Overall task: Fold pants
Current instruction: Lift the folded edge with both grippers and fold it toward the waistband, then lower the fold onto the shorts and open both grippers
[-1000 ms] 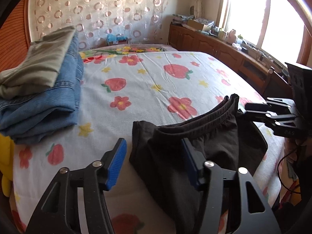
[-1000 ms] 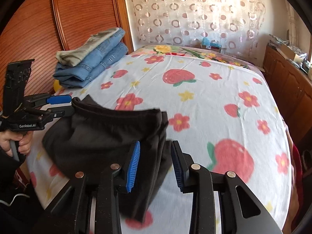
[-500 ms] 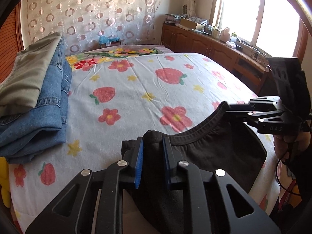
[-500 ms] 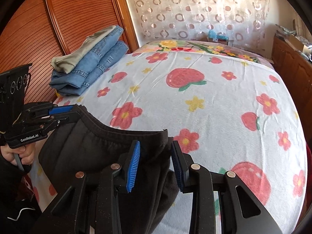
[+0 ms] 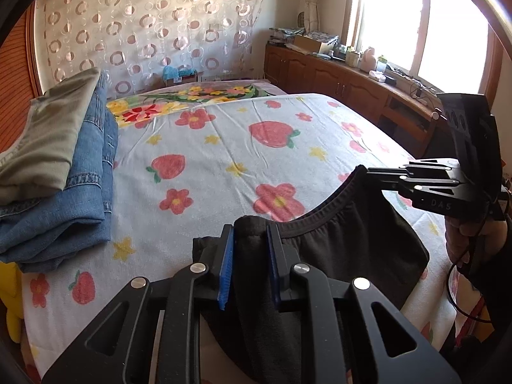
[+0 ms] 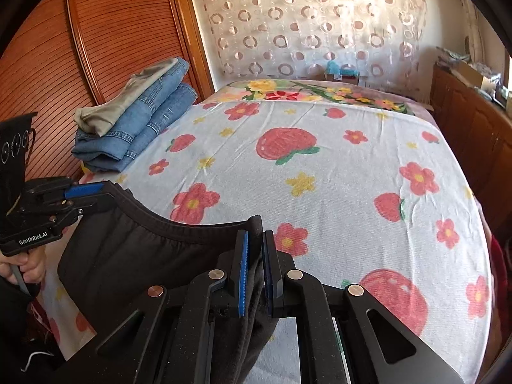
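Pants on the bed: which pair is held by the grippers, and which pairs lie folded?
The black pants are held at the waistband by both grippers. The blue jeans and the khaki pants on top of them lie folded in a stack by the wooden panel.

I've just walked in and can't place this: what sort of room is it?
Most likely a bedroom in a home. A wide bed with a strawberry-and-flower sheet fills it, folded jeans are stacked at its edge, and wooden cabinets run under a sunny window.
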`<state>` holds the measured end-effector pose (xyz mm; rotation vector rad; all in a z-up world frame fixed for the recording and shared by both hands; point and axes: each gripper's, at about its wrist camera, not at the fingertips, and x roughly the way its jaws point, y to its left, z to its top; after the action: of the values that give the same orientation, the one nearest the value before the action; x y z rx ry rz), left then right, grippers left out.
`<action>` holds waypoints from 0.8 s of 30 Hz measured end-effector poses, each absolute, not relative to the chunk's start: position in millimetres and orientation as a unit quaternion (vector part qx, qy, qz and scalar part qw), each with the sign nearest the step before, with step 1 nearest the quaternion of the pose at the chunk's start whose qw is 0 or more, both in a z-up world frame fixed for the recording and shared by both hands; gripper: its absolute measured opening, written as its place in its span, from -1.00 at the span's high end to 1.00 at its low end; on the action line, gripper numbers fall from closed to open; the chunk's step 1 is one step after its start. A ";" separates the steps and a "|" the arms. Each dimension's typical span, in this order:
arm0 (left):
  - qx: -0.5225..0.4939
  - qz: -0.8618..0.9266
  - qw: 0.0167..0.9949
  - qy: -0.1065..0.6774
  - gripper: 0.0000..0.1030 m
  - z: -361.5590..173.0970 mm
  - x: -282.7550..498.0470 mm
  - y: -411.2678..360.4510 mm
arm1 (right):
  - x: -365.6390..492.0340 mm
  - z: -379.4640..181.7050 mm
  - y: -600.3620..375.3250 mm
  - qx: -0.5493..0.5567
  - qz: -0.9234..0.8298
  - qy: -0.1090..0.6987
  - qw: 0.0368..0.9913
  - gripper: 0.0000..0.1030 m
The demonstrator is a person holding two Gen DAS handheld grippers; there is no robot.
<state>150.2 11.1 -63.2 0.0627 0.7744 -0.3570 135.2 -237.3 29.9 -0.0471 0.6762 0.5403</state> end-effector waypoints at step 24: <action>0.000 -0.156 0.913 0.377 -0.58 -66.0 136.6 24.4 | 75.7 46.4 -262.5 -0.022 0.262 0.311 0.913 0.73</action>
<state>136.6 24.4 -66.0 0.0005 0.7762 -0.3224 75.7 -262.5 46.4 -0.0455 0.6406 0.5407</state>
